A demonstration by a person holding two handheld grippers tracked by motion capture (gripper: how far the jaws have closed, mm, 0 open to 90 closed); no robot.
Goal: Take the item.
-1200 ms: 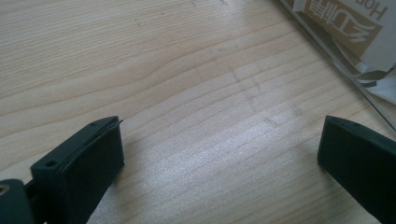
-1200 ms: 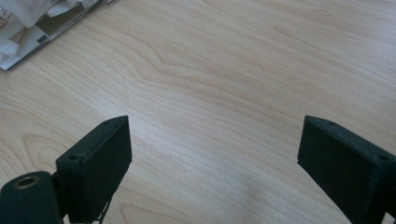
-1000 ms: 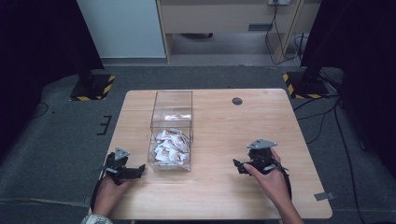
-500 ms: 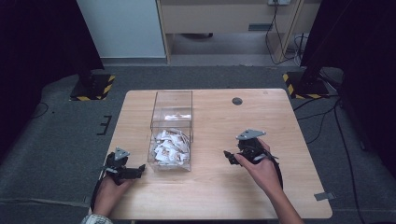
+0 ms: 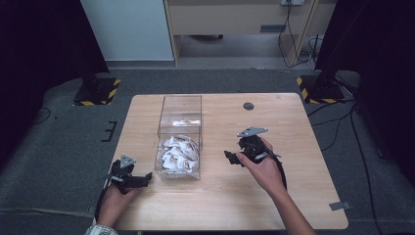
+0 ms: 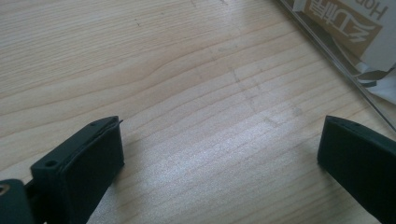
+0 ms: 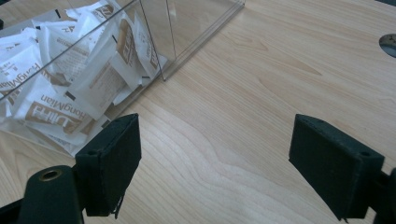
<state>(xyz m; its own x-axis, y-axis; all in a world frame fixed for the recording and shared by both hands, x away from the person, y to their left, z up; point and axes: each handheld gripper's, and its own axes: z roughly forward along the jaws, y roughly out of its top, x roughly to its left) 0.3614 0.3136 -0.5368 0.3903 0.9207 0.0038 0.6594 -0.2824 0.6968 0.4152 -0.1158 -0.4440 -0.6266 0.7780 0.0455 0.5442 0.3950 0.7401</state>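
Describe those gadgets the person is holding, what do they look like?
Both are black. The left gripper and right gripper each carry a grey three-cornered plate on top and trail a dark cable. Each ends in two blocky black jaws. A pale cuff shows at the left wrist.

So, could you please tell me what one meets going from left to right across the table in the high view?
Left tongs → clear box holding white sachets → right tongs → small dark round disc on the table.
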